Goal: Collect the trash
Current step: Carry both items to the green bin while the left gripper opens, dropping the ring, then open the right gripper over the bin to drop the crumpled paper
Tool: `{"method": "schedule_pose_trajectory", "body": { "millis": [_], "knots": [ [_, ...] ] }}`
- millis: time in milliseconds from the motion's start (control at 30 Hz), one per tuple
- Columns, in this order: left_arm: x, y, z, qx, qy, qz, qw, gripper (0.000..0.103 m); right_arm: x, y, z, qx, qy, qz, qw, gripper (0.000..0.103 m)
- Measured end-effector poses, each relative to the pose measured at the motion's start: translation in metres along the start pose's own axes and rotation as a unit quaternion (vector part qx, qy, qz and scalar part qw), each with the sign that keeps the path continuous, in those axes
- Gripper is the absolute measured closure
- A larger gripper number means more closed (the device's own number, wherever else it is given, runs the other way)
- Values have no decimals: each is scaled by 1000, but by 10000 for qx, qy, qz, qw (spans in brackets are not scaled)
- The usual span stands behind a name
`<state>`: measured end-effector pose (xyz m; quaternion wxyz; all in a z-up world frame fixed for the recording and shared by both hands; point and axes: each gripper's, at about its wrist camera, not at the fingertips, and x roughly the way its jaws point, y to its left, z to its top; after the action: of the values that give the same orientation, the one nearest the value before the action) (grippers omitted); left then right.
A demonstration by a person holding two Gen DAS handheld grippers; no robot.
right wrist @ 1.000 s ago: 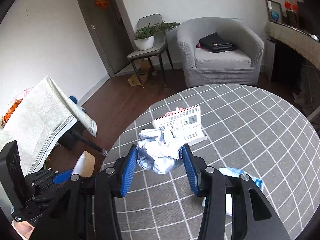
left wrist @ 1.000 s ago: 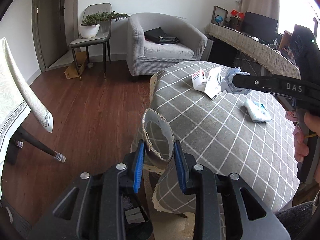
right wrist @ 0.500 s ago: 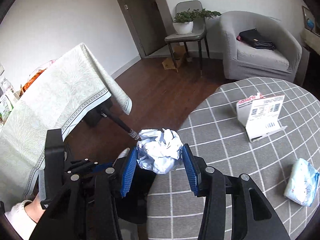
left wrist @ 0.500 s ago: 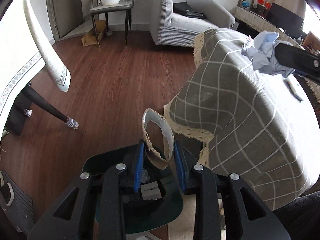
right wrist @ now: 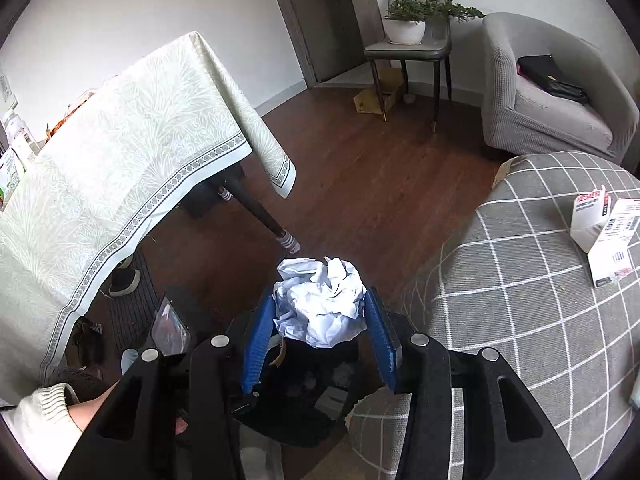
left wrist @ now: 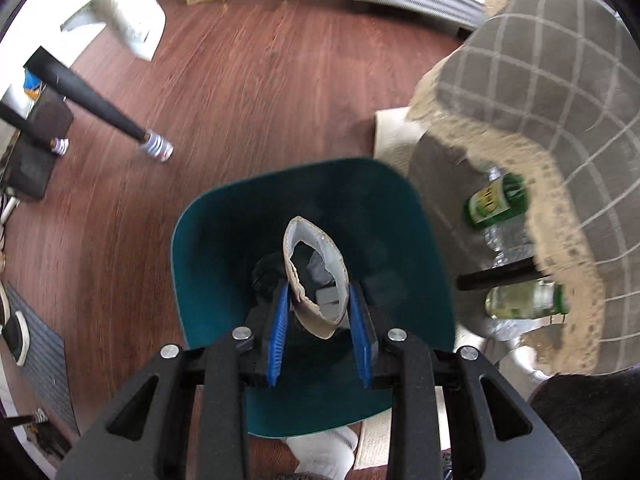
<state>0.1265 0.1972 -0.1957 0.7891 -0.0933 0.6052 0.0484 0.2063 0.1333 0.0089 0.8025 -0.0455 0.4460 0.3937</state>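
My left gripper points steeply down and is shut on a flattened cardboard tube, which hangs over the mouth of a teal trash bin on the floor. Bits of trash lie at the bin's dark bottom. In the right wrist view my right gripper is shut on a crumpled ball of white paper, held above the same bin just off the edge of the round checked table. A hand and cream sleeve show at the lower left, beside the left gripper's body.
Green and clear bottles stand under the checked tablecloth beside the bin. A table with a pale cloth and its black leg stand left. White cartons lie on the round table. An armchair and a chair with a plant are behind.
My left gripper has dropped and tipped downward with the tube, from beside the table edge to right over the bin. My right gripper has carried the paper ball leftward off the table to above the bin.
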Motion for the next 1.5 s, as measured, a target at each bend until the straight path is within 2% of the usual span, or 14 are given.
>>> {"method": "schedule_pose_trajectory", "body": {
  "millis": [267, 467, 500, 700, 1000, 1267, 1500],
  "knots": [
    [11, 21, -11, -181, 168, -1, 9997, 70, 40, 25, -2, -229, 447, -53, 9987, 57],
    [16, 40, -13, -245, 236, -7, 9994, 55, 64, 37, -6, -366, 718, -47, 9967, 57],
    [15, 41, -13, -253, 205, 13, 9995, 50, 68, 38, -7, -375, 759, -54, 9964, 57],
    [-2, 53, -15, -284, -104, 128, 9995, 40, 95, 41, -14, -420, 1085, -122, 9931, 57],
    [-40, 71, -11, -481, -817, 34, 9955, 30, 132, 48, -29, -521, 1553, -233, 9862, 57],
    [-71, 73, -6, -460, -1395, -71, 9891, 33, 160, 54, -45, -612, 1994, -253, 9777, 57],
    [-99, 69, -1, -461, -1742, -154, 9835, 56, 184, 58, -64, -773, 2367, -289, 9681, 57]
  ]
}}
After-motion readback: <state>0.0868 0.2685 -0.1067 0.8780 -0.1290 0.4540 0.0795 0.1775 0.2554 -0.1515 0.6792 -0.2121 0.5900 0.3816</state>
